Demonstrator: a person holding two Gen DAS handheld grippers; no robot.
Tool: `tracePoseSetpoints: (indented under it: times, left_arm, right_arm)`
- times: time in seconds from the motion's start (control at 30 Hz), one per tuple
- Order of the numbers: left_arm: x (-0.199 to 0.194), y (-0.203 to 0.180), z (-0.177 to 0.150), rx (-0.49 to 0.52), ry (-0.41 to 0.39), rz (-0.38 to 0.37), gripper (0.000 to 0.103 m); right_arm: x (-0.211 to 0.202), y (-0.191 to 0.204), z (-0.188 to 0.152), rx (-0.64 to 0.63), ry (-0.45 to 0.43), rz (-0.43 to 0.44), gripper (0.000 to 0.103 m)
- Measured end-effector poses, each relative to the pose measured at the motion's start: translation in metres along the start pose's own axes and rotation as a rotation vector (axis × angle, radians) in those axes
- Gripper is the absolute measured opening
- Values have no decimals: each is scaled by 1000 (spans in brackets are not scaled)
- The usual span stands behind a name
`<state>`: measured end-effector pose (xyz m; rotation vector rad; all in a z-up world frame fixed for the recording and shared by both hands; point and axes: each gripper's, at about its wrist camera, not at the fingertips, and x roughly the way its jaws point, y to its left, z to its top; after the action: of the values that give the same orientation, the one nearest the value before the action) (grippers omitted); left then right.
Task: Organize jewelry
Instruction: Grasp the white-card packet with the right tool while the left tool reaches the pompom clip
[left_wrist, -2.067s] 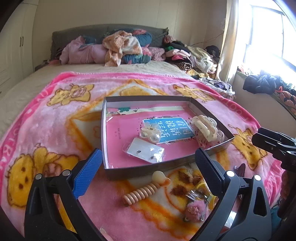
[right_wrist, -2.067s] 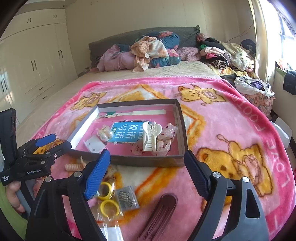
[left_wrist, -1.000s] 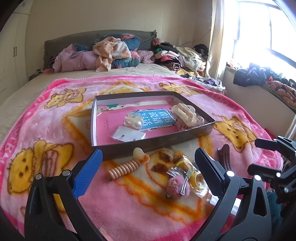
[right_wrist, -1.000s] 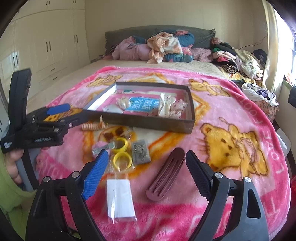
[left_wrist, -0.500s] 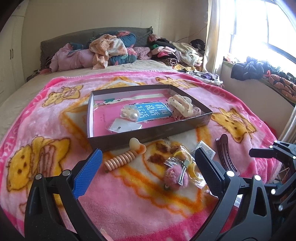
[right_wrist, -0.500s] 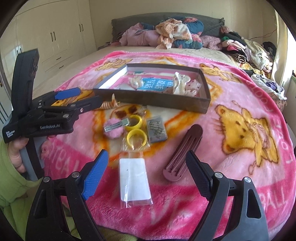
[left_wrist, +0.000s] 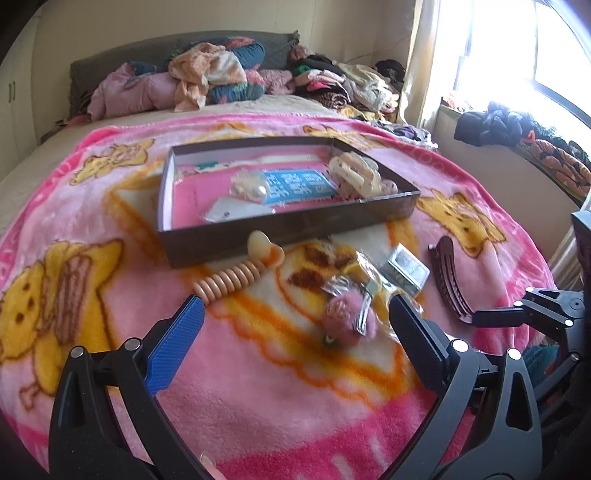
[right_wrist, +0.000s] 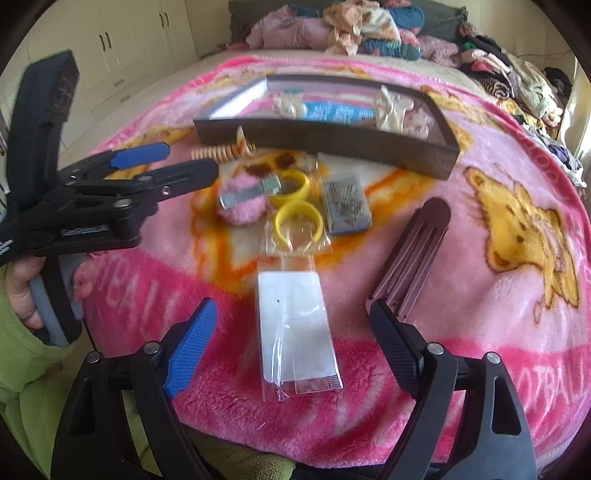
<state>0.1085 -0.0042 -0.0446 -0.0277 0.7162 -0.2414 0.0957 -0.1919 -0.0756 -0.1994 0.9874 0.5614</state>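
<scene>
A dark shallow box (left_wrist: 288, 221) (right_wrist: 332, 138) lies on the pink blanket and holds a cream hair claw (left_wrist: 354, 171), a pearl piece (left_wrist: 249, 188) and an earring card (left_wrist: 229, 214). In front of it lie an orange coil hair tie (left_wrist: 232, 277), a pink pompom clip (left_wrist: 349, 317) (right_wrist: 242, 203), yellow rings in a bag (right_wrist: 295, 218), a pack of pins (right_wrist: 345, 208), a maroon hair clip (right_wrist: 410, 254) (left_wrist: 447, 278) and a bagged white card (right_wrist: 295, 328). My left gripper (left_wrist: 295, 339) (right_wrist: 184, 162) is open and empty. My right gripper (right_wrist: 295, 343) is open over the white card.
Piled clothes (left_wrist: 221, 77) sit at the head of the bed. A window ledge with dark clothes (left_wrist: 517, 129) is at the right. White wardrobes (right_wrist: 122, 48) stand at the left. The blanket's near edge (right_wrist: 314, 443) drops off just below my right gripper.
Both grippers have pulled back from the box toward the bed's near edge. The right gripper has tilted down, so the loose items and white card now lie between its fingers.
</scene>
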Motion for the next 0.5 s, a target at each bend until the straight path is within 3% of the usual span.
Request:
tracePoseSetpoints:
  times: [0.13, 0.27, 0.4, 0.5]
  left_arm:
    - [4, -5, -4, 16, 11, -23, 90]
    - [13, -11, -8, 16, 45, -61, 78]
    - [22, -15, -10, 18, 74, -83, 72]
    - [30, -18, -9, 8, 94, -101, 66]
  right_arm:
    - [12, 1, 0, 0, 46, -2, 67]
    - [22, -2, 0, 19, 81, 3, 60]
    - [21, -8, 0, 43, 71, 19, 44]
    - [17, -10, -2, 61, 54, 28, 41]
